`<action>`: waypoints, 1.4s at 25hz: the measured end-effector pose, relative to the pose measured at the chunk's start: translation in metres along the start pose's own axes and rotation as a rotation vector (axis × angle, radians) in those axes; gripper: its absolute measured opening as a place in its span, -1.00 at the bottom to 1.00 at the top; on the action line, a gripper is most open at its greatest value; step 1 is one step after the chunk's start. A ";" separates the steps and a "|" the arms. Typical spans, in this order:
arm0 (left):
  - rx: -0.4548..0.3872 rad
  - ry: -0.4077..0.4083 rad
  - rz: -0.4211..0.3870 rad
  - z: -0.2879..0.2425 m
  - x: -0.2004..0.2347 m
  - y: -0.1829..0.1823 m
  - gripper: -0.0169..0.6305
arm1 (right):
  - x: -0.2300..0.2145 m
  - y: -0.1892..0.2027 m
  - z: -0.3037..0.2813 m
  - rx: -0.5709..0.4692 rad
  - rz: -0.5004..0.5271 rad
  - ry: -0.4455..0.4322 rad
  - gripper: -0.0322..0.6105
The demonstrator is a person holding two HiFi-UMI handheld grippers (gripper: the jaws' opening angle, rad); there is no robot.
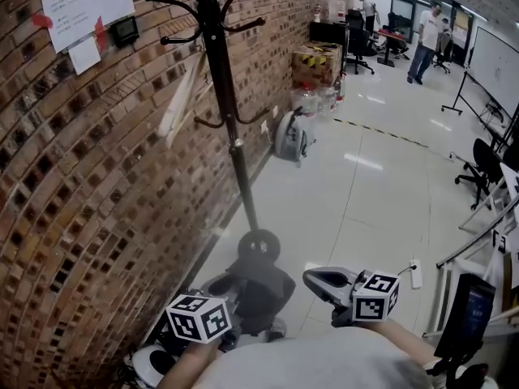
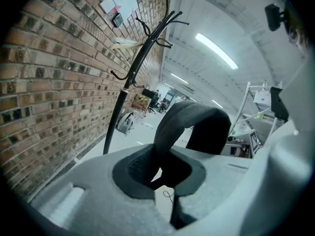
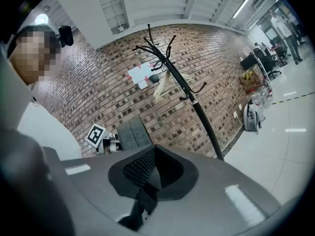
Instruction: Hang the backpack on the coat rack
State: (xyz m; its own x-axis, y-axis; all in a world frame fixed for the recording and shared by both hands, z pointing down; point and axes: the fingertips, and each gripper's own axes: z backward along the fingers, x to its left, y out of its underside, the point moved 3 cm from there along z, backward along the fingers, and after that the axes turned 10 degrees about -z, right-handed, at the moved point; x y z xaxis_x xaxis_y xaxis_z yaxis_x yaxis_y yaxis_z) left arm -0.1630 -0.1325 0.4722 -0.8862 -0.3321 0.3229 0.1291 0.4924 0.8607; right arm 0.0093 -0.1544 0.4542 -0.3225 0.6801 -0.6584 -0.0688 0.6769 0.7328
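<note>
The left gripper is found closed, its jaws pinched on a dark padded strap of the backpack, which arches up out of the jaws. The right gripper is likewise closed, with a dark strip of the same bag caught between its jaws and a grey strap seen rising just beyond them. The backpack is held low between the two grippers, near the person and just in front of the round base of the coat rack; it is not yet hung (whether it touches the floor cannot be told). The rack stands upright close to the brick wall on the left. A second, grey bag is noted farther along the wall, with cardboard boxes beyond it.
</note>
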 end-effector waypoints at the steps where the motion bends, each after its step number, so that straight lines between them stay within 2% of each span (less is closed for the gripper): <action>1: 0.000 0.002 -0.002 -0.005 0.008 -0.006 -0.87 | -0.005 -0.006 -0.009 0.002 -0.002 -0.002 -0.90; 9: 0.008 -0.002 -0.027 -0.045 0.067 -0.053 -0.87 | -0.040 -0.050 -0.063 -0.020 -0.042 -0.013 -0.90; 19: 0.005 -0.035 -0.008 -0.072 0.113 -0.089 -0.87 | -0.064 -0.073 -0.101 -0.016 -0.052 -0.017 -0.90; 29: -0.034 -0.029 0.016 -0.103 0.144 -0.139 -0.87 | -0.084 -0.082 -0.104 -0.039 -0.074 0.020 -0.90; 35: -0.048 -0.042 -0.005 -0.127 0.162 -0.167 -0.87 | -0.096 -0.086 -0.100 -0.056 -0.083 0.048 -0.90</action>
State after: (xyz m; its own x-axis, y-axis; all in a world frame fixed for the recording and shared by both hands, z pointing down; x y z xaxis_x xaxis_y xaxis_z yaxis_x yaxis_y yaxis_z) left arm -0.2712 -0.3708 0.4310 -0.9048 -0.2996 0.3027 0.1453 0.4510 0.8806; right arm -0.0480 -0.3064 0.4718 -0.3580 0.6071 -0.7094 -0.1498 0.7125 0.6855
